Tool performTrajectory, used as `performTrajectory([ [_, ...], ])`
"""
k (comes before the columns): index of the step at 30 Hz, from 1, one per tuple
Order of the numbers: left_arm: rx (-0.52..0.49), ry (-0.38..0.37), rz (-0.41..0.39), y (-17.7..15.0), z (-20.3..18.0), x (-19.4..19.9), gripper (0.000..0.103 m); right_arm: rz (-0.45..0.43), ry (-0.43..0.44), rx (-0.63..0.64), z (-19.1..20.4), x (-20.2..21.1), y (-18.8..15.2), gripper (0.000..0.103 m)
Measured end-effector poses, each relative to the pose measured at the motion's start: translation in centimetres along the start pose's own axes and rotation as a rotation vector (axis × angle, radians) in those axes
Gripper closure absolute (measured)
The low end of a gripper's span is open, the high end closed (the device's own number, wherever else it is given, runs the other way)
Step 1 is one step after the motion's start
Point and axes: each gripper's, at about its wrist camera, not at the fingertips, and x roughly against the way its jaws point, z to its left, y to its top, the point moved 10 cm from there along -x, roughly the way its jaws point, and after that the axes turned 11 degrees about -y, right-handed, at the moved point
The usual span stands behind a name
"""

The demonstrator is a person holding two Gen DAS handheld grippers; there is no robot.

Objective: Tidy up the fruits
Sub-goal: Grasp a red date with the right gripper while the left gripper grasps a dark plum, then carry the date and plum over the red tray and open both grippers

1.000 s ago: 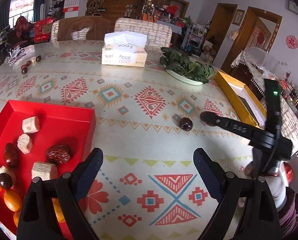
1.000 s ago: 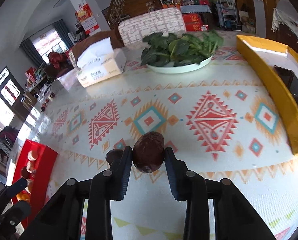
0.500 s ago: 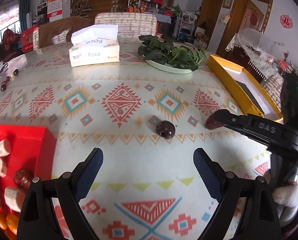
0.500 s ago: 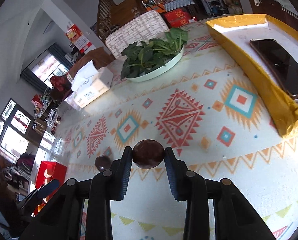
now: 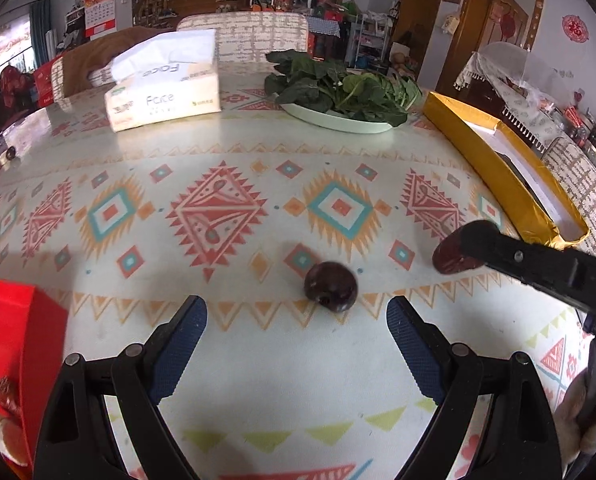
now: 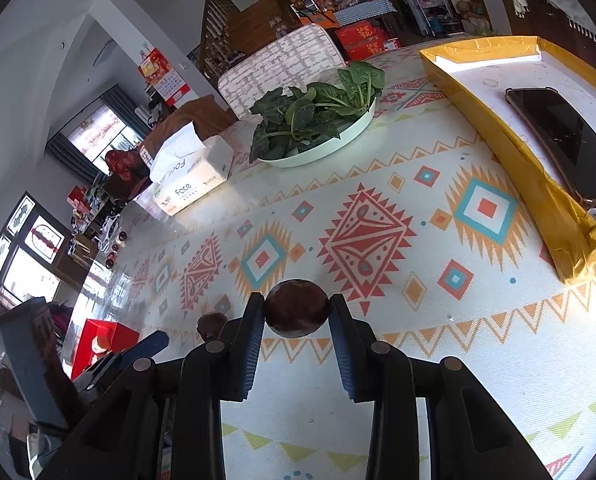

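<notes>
1. On the patterned desk (image 5: pixel 257 360), between the wide-apart fingers of the left gripper (image 5: pixel 296 330), a dark round fruit (image 5: pixel 330 286) lies loose, just ahead of the fingertips and a little right of centre; the gripper holds nothing
2. The spread looks set for taking this fruit: it is far wider than the fruit, so the fingers can come down on either side without knocking it away
3. At the right, the right gripper (image 6: pixel 296 322) is closed on a wrinkled reddish-brown date (image 6: pixel 296 313), pinched at its sides between the two fingertips and held clear of the desk; from the left camera the date (image 5: pixel 450 254) sticks out past the finger's end
4. The side pinch near the tips leaves most of the date exposed, which should make letting it go easy
5. At the left edge sits the red tray (image 5: pixel 21 320), already holding dates and pale cut pieces; I judge it the place where the fruits are gathered, so the held date probably goes there, well apart from where it hangs now
6. A round fruit may roll if one finger touches it first
7. The tissue box (image 5: pixel 163 98), plate of greens (image 5: pixel 338 114) and yellow box (image 5: pixel 498 176) stand farther back, out of the way
</notes>
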Motion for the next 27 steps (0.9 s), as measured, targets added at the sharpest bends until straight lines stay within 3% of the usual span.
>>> performTrajectory([
  [1,-0.016,0.0,-0.002,0.3,-0.3,-0.2,0.015,0.002,0.0,0.0,0.0,0.0,0.0,0.067],
  [4,-0.058,0.021,0.009,0.6,-1.0,-0.9,0.036,0.006,-0.003,0.002,-0.1,-0.2,-0.1,0.067],
  [5,-0.068,0.022,0.025,0.5,-1.2,-1.3,0.051,0.008,-0.003,0.002,-0.1,-0.3,-0.1,0.067],
  [6,-0.076,0.03,0.027,0.5,-1.2,-1.4,0.06,0.009,-0.004,0.003,0.0,-0.3,-0.2,0.067],
  [9,-0.09,0.02,0.026,0.5,-1.7,-1.2,0.076,0.012,-0.005,0.006,0.0,-0.4,-0.2,0.067],
  [17,-0.04,-0.004,-0.042,0.6,-1.5,2.1,0.077,0.005,0.0,0.023,0.5,-0.3,-0.2,0.067],
  [27,0.106,-0.024,-0.198,-0.6,2.6,11.3,0.077,-0.033,-0.001,0.077,1.9,0.2,-0.5,0.067],
])
